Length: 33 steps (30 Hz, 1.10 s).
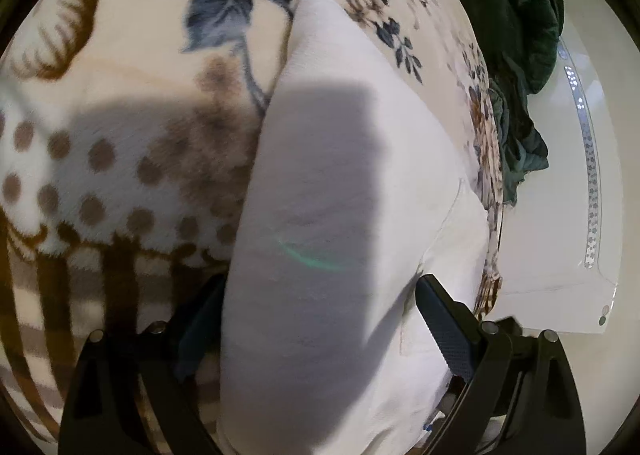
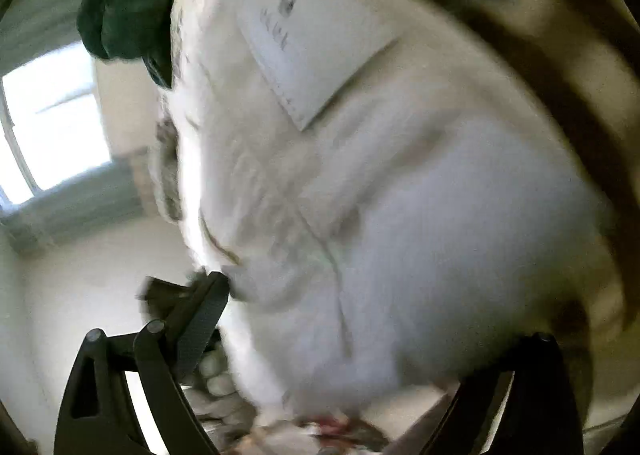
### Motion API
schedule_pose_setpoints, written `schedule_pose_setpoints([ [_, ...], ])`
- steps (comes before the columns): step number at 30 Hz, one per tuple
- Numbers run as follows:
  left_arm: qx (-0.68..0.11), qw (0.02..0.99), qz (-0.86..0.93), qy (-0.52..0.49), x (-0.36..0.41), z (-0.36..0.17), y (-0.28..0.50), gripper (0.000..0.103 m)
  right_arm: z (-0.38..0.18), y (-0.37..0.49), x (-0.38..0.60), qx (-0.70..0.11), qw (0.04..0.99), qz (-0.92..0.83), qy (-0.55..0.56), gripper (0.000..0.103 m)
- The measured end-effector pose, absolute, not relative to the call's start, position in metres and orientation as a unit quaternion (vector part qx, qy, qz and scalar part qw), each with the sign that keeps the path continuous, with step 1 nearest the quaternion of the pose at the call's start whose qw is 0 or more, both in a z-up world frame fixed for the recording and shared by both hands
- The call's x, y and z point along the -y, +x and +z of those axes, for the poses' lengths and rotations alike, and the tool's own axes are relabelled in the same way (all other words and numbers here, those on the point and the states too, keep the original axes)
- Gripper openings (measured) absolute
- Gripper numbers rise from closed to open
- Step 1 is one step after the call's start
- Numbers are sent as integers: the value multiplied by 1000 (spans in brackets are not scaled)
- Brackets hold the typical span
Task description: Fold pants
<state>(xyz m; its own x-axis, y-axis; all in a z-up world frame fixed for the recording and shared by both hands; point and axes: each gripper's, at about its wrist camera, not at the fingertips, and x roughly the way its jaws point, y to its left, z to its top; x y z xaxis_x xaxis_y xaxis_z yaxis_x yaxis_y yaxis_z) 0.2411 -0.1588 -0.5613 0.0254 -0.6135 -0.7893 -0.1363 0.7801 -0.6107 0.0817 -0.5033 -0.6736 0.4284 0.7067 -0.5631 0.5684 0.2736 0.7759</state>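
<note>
Across the middle of the left wrist view, the white cotton pants (image 1: 360, 183) lie as a long narrow band on a cream fleece blanket with blue flowers and brown dots (image 1: 120, 135), seemingly already doubled leg on leg. The left gripper (image 1: 320, 315) stands spread wide, one finger on each side of the band near the bottom of the frame, clamping nothing; I judge it is straddling the cloth to press or gather it. In the blurred right wrist view the pants fill the centre, a stitched back pocket (image 2: 316, 51) in the upper middle. The right gripper (image 2: 340, 335) also looks released, its left finger (image 2: 204, 319) touching the cloth's edge at lower left.

The blanket's edge runs down the right of the left view, beside a dark green garment (image 1: 516, 55) and pale floor (image 1: 560, 215). Open blanket lies to the left for the fold.
</note>
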Motion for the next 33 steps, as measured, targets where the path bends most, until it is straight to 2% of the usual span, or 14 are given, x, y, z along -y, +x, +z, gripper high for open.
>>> schedule_pose_setpoints([
  [2,-675,661,-183,-272,162,-561,243,94,-666,97,496,-544,608,53,576,96],
  [9,-672,661,-193,-272,162,-564,243,94,-601,97,486,-492,662,93,558,95],
  [12,-674,661,-191,-270,161,-564,243,94,-607,99,487,-499,663,75,553,95],
  [20,-678,651,-196,-278,155,-565,248,94,-556,127,482,-532,678,83,501,95],
  [23,-679,651,-193,-279,156,-566,248,94,-589,137,482,-579,663,41,473,95],
  [26,-680,649,-191,-282,156,-567,248,94,-637,123,491,-605,615,31,505,94],
  [31,-670,651,-195,-297,150,-568,247,93,-640,113,490,-529,621,81,573,94],
  [32,-665,654,-199,-301,147,-567,247,88,-639,114,489,-526,628,80,568,86],
  [33,-660,659,-199,-301,146,-564,246,77,-637,115,487,-535,636,70,552,65],
])
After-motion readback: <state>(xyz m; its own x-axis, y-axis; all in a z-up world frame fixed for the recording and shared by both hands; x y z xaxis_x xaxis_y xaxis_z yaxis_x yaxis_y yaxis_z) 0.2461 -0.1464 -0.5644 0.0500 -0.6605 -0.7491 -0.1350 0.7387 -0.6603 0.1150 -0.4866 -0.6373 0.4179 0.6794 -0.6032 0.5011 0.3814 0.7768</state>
